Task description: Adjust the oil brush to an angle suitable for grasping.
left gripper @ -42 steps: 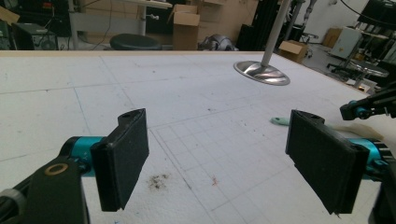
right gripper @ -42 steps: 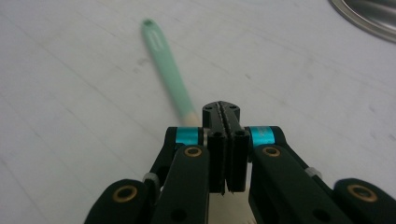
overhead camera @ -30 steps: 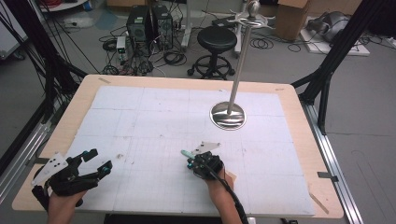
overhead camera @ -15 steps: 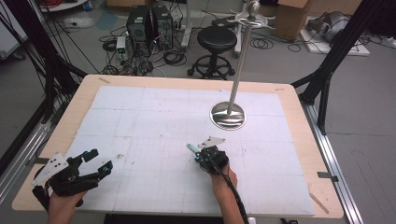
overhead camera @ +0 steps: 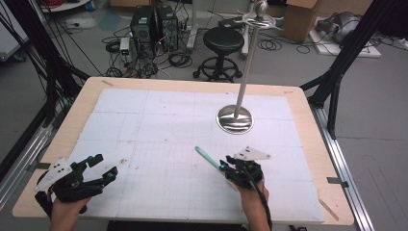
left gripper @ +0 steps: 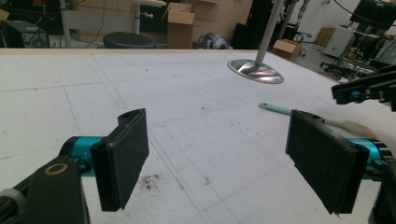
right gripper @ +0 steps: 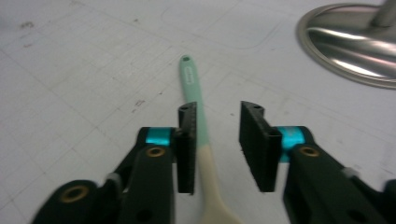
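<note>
Two jaws of the right gripper (right gripper: 217, 144) stand apart with the spatula (right gripper: 198, 135) lying between them, much closer to one jaw than the other, so the grasp that seems to be coming turns on that offset: the handle runs nearly along the gripper's own line of sight, its mint-green end with a small hanging hole pointing away from the gripper and its cream end running back under the jaws. Seen from the high view, the spatula (overhead camera: 208, 158) lies flat on the tabletop (overhead camera: 144, 130), on the person's side of the steel stand (overhead camera: 235, 118) and a little to the stand's left, its long axis slanting from the gripper up and leftward. The right gripper (overhead camera: 230, 169) is at it, while the left gripper (overhead camera: 103, 169) rests well away from the stand, near the tabletop's near left corner, its jaws wide apart and holding nothing; from the left gripper view the spatula (left gripper: 280, 109) lies well ahead and to the right, short of the stand's round base (left gripper: 255, 71). A raised mark sits on the green handle just below the hole, possibly a maker's name, but it is too blurred to read; no other writing can be made out.
</note>
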Action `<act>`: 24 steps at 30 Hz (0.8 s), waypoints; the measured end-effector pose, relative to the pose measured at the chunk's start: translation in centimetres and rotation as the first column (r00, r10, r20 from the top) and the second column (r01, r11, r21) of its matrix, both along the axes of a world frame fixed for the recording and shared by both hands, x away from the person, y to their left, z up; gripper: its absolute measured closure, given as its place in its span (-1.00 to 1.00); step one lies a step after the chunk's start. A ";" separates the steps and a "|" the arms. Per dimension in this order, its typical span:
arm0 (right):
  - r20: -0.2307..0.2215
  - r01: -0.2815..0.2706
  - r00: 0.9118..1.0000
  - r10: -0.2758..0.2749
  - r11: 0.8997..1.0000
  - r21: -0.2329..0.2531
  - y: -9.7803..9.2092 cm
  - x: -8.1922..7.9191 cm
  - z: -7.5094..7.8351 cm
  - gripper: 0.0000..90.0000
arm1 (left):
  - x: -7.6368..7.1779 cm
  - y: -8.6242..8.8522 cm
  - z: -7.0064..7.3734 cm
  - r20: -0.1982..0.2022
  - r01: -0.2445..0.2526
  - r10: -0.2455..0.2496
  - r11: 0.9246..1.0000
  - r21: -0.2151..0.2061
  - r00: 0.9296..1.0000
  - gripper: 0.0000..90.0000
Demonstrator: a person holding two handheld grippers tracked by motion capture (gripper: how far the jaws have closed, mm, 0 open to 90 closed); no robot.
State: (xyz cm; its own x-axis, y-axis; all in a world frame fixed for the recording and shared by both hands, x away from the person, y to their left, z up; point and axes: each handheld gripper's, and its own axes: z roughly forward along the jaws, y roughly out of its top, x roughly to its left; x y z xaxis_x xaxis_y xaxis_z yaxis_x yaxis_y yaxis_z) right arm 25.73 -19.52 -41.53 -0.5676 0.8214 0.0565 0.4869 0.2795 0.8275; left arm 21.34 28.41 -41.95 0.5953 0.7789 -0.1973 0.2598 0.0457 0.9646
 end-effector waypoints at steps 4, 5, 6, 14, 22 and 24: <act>0.057 0.041 0.998 -0.042 0.999 0.027 -2.4 -2.1 0.4 0.00 | 0.0 -0.3 0.0 0.006 0.023 -0.023 1.000 -0.005 1.000 -0.52; 0.067 0.052 0.996 -0.055 0.998 0.040 -3.0 -2.6 0.5 -0.07 | 0.0 -0.3 0.1 0.005 0.027 -0.027 1.000 -0.004 1.000 -0.52; 0.081 0.059 0.995 -0.063 0.997 0.052 -3.5 -3.1 0.6 -0.15 | -0.1 -0.4 0.1 0.005 0.031 -0.030 0.999 -0.009 1.000 -0.52; 0.174 0.108 0.976 -0.129 0.987 0.123 -7.2 -6.4 1.8 -0.62 | -0.2 -0.9 0.3 0.016 0.064 -0.064 0.998 -0.007 0.998 -0.54; 0.208 0.140 0.962 -0.176 0.974 0.176 -9.2 -8.5 2.3 -0.64 | -0.2 -1.0 0.4 0.033 0.074 -0.074 0.997 -0.019 0.997 -0.59; 0.211 0.143 0.961 -0.179 0.974 0.175 -9.3 -8.5 2.4 -0.64 | -0.2 -0.9 0.4 0.035 0.074 -0.073 0.997 -0.018 0.997 -0.59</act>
State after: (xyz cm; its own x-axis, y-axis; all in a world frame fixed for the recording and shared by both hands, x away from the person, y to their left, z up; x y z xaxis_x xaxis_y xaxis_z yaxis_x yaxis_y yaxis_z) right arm 17.24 -28.78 -39.16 -0.4416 0.8938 0.0784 0.3119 0.0710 0.9475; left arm 21.14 27.46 -41.51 0.6574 0.7291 -0.1903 0.2302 0.0462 0.9720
